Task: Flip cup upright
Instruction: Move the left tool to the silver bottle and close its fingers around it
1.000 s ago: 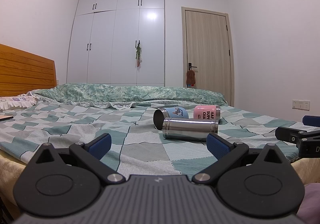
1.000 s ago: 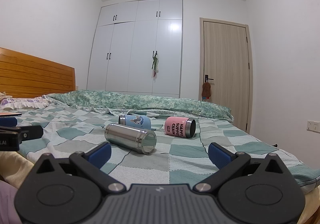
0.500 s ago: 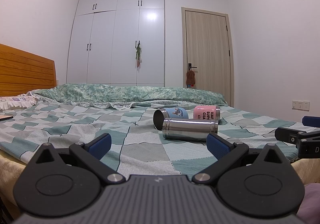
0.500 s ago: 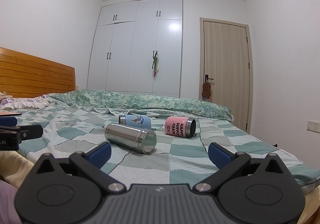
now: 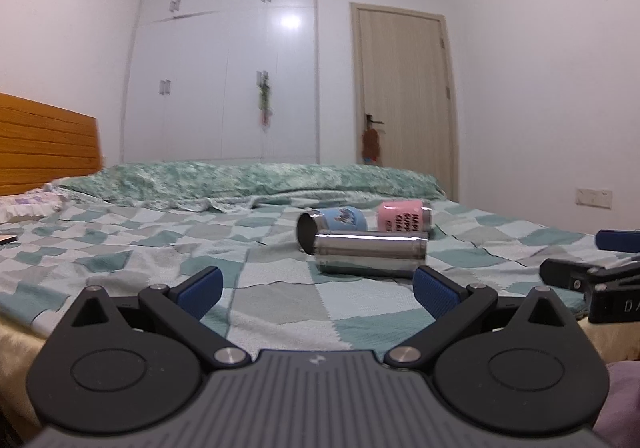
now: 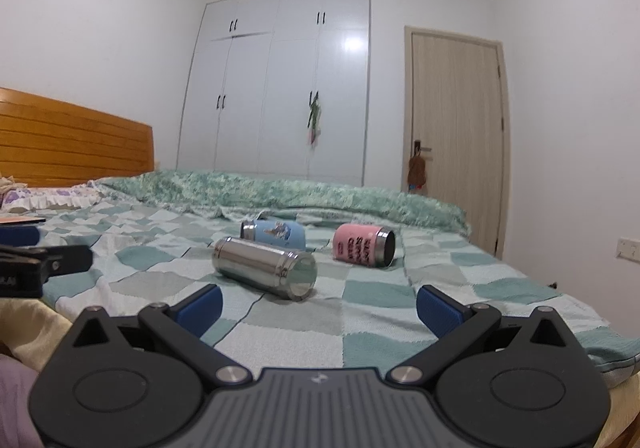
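Three cups lie on their sides on the checkered green bedspread [image 5: 160, 248]. A silver steel cup [image 5: 370, 251] lies nearest, with a blue cup [image 5: 340, 220] and a pink cup [image 5: 402, 215] behind it. The right wrist view shows the silver cup [image 6: 264, 268], the blue cup [image 6: 276, 232] and the pink cup [image 6: 362, 244]. My left gripper [image 5: 316, 290] is open and empty, short of the silver cup. My right gripper [image 6: 318, 304] is open and empty, also short of it. Each gripper shows at the edge of the other's view.
A rolled green quilt [image 5: 248, 179] lies across the far side of the bed. A wooden headboard [image 6: 72, 145] stands at the left, with a pillow [image 6: 48, 196] below it. White wardrobes [image 6: 280, 87] and a wooden door [image 6: 456, 135] stand behind.
Both grippers have lifted slightly and edged toward the cups, with some motion blur. The cups have not moved. Both grippers stay open.
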Motion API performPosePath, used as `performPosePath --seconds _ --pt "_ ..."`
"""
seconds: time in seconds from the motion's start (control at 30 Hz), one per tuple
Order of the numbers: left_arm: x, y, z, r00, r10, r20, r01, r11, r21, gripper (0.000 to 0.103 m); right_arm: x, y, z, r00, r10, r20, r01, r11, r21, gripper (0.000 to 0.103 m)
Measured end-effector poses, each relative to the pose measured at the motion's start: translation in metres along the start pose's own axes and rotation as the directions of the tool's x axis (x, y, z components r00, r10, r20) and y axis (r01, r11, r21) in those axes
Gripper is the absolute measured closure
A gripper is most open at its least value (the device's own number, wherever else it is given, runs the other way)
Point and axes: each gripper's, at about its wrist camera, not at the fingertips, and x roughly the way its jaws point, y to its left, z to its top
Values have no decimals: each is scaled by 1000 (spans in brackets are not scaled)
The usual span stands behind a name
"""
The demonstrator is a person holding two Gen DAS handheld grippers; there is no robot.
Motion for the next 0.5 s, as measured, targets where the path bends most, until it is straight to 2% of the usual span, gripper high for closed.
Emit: performPosePath --seconds 0.1,0.2,0.33,0.5 --pt "12 -4 16 998 -69 -6 70 995 66 0 3 -1 4 1000 -9 -15 9 1000 -2 0" --pt "33 -10 34 989 -144 -31 147 977 153 0 11 -6 11 999 -19 -43 19 1000 13 0" --pt "69 -15 50 977 -197 -86 213 942 258 0 27 -10 20 996 -49 -70 51 998 23 0" --pt "120 -19 64 953 -253 -165 298 878 374 0 51 -8 30 991 -63 -120 66 998 21 0"
